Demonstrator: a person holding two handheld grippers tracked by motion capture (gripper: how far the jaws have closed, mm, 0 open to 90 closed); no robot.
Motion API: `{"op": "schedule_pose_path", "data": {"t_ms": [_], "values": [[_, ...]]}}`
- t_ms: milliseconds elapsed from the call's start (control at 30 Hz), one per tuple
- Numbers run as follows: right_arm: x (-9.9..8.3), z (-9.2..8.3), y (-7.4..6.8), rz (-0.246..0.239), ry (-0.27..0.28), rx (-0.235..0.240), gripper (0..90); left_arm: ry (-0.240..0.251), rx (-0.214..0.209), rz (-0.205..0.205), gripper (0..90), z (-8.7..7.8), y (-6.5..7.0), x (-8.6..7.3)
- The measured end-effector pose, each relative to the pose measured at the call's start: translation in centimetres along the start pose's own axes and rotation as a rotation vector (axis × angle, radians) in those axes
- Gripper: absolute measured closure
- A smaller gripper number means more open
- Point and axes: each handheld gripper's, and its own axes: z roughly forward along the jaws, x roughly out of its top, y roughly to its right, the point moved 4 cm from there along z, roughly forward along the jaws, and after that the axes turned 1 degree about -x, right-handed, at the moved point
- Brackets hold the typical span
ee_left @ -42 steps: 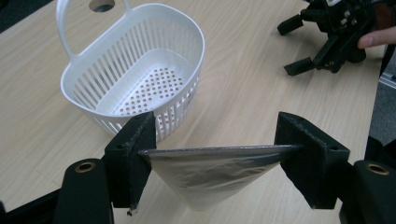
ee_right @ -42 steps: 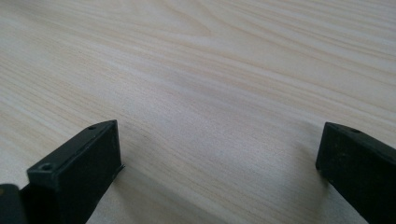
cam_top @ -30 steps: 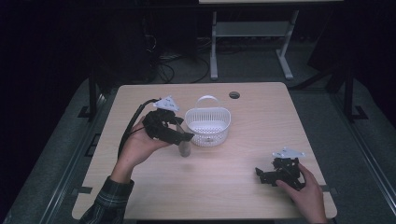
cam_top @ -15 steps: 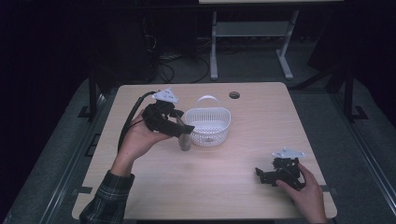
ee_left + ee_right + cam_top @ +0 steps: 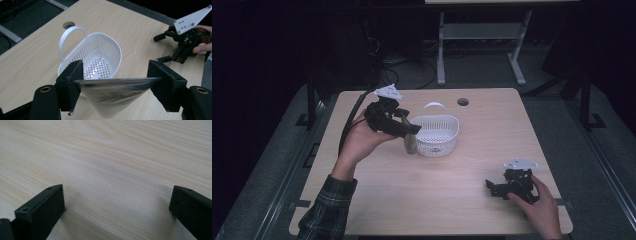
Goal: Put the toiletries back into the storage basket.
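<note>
A pale wooden table (image 5: 432, 210) carries the whole scene, its round cable hole (image 5: 463, 102) seen near the far edge. On it, toward the far middle, a white perforated basket (image 5: 437, 135) with a loop handle is stood upright. The left gripper (image 5: 115, 82) is held above the table just beside the basket's near-left side, and a silvery, cone-shaped foil pouch (image 5: 112, 96) is clamped between its jaws by the flat top edge, the narrow end hanging down. In the high view the pouch (image 5: 409, 145) is seen suspended just beside the basket's wall, outside it, clear of the tabletop. The right gripper (image 5: 508, 186) is rested low at the table's near-right corner, well apart from the basket; its jaws are spread wide, with nothing but bare wood seen between them in the right gripper view.
</note>
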Motion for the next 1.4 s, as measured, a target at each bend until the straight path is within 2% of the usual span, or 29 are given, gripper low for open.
{"op": "schedule_pose_path", "data": {"t_ms": [367,700,1400], "values": [[0.0,0.0,0.0,0.001,0.0,0.0,0.0,0.019,0.009,0.004,29.4,-0.4,-0.7,1.5],[0.0,0.0,0.0,0.0,0.0,0.0,0.0,0.031,0.015,0.014,29.4,0.1,-1.3,2.6],[0.0,0.0,0.0,0.0,0.001,0.0,0.0,0.041,0.039,0.023,29.4,2.8,-2.5,3.7]]}}
